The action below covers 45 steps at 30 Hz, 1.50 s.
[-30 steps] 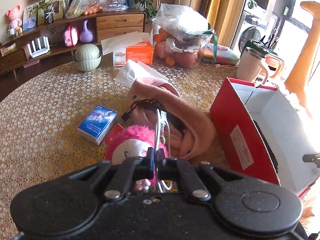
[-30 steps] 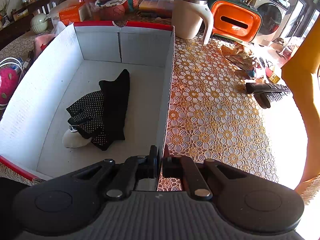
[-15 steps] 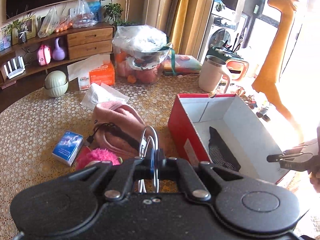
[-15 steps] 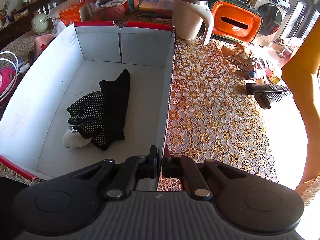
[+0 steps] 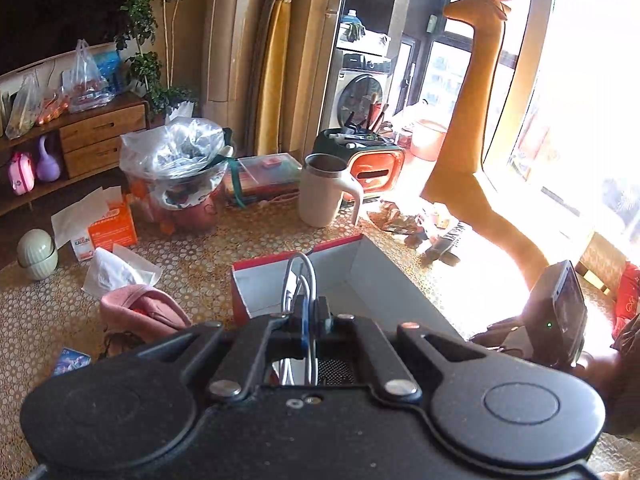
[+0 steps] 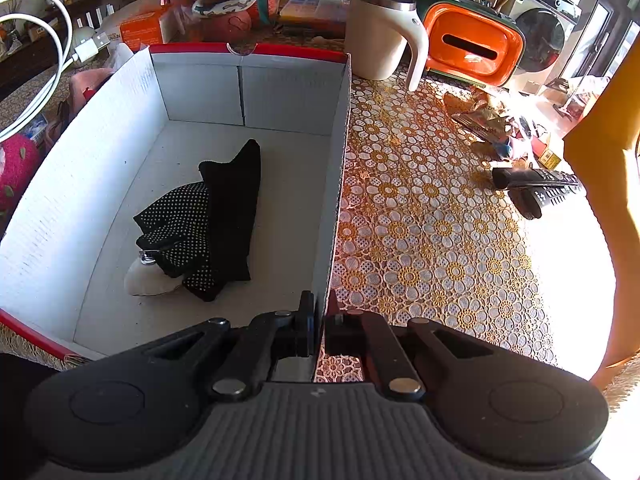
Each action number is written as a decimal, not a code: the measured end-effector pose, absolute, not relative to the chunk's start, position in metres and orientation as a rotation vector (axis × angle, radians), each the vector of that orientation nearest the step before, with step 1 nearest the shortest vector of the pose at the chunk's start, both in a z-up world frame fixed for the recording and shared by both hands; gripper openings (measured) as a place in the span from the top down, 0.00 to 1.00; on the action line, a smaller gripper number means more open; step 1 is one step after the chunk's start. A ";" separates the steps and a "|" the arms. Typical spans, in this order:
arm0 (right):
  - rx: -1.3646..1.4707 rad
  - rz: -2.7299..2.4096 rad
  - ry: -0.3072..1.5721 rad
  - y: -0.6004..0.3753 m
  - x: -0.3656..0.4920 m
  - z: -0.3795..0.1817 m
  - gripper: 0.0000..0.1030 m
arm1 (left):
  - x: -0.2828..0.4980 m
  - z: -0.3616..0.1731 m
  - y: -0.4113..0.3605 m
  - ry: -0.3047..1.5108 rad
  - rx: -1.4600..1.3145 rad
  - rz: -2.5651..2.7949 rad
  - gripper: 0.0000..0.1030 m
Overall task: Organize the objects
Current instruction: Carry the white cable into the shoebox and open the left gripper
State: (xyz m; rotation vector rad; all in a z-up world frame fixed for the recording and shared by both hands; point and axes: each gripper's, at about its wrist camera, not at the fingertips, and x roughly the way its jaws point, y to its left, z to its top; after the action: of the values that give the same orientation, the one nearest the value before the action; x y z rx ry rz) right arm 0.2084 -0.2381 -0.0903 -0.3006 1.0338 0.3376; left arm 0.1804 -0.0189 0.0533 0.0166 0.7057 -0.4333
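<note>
My left gripper (image 5: 308, 322) is shut on a coiled white charging cable (image 5: 300, 276) and holds it above the near end of the red box (image 5: 280, 280) with white inside walls. The cable (image 6: 52, 52) hangs over the box's left wall in the right wrist view. My right gripper (image 6: 318, 320) is shut on the box's right wall (image 6: 338, 184) at its near corner. Inside the box lie black dotted gloves (image 6: 208, 220) and a small white pouch (image 6: 144, 280).
A pink cap (image 5: 140, 312), a blue card box (image 5: 70, 360) and tissues (image 5: 116, 270) lie left of the box. A cream mug (image 6: 380, 36), an orange container (image 6: 472, 44) and two remotes (image 6: 536, 188) are to the right. A pink plush toy (image 6: 16, 164) lies beside the left wall.
My left gripper has lifted the cable off the table and carried it right, over the box. My right gripper has stayed clamped on the box wall.
</note>
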 end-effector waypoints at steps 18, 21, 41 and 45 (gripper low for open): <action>-0.297 0.350 1.030 -0.239 0.208 -0.092 0.96 | 0.204 -0.027 -0.125 0.897 0.020 -0.638 1.00; -0.295 0.354 1.028 -0.240 0.209 -0.092 0.96 | 0.208 -0.038 -0.125 0.941 -0.015 -0.644 1.00; -0.286 0.363 1.028 -0.242 0.206 -0.093 0.96 | 0.233 -0.081 -0.113 1.038 0.201 -0.469 0.87; -0.288 0.363 1.028 -0.242 0.206 -0.093 0.96 | 0.232 -0.083 -0.108 1.041 0.198 -0.459 0.70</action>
State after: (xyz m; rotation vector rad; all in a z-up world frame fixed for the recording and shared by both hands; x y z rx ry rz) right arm 0.2062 -0.2416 -0.0927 -0.2877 1.0277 0.3629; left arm 0.2324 -0.1084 -0.0827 0.1985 1.0406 -0.4588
